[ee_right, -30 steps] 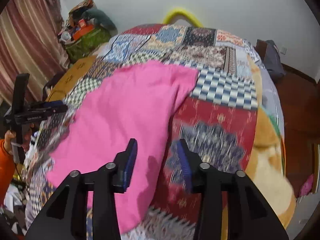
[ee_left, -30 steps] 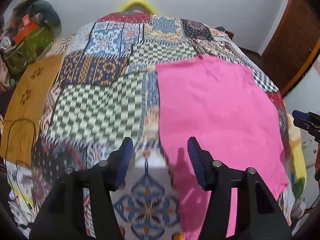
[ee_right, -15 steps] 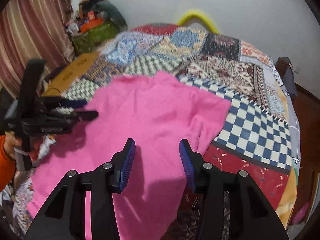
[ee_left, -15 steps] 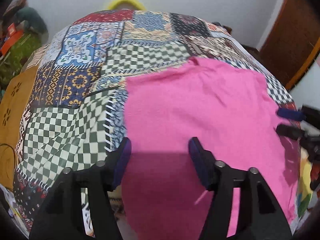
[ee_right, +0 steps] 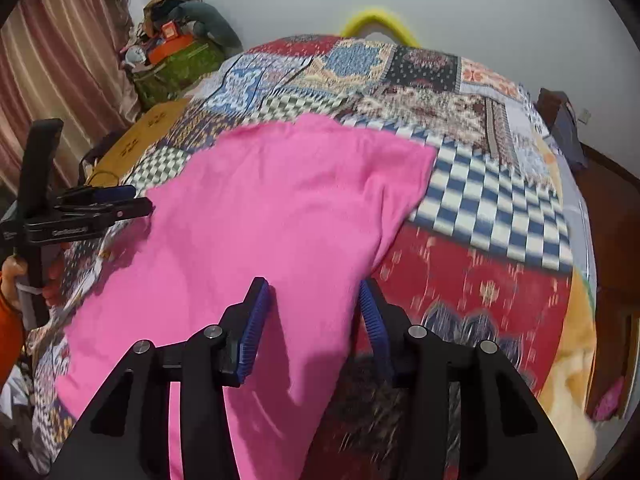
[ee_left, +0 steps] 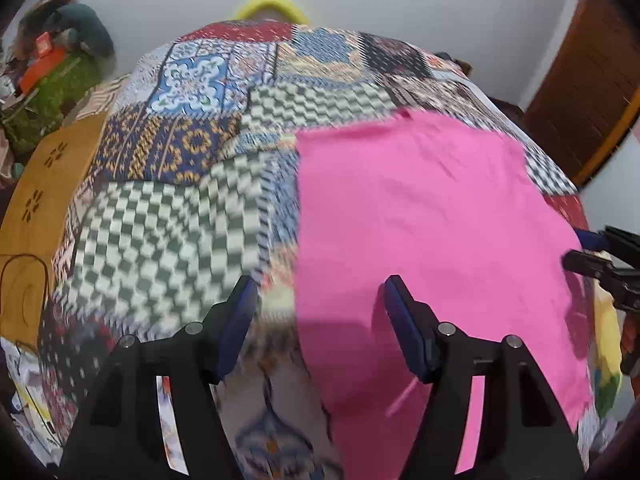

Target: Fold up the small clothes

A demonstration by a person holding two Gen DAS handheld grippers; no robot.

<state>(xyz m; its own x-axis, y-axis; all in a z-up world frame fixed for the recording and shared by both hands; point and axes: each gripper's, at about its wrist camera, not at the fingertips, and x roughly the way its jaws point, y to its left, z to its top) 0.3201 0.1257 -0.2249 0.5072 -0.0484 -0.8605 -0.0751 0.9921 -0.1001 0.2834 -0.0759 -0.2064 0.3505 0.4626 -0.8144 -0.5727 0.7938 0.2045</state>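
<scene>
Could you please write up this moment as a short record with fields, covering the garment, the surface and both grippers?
garment: pink cloth, spread mostly flat, one far corner rumpled
surface: patchwork quilt covering the bed
left gripper: open, over the cloth's left edge, holding nothing
right gripper: open, over the cloth's right edge, holding nothing
fold state: no fold visible yet
background: yellow curved object past the far end of the bed; cluttered pile beside the curtain
</scene>
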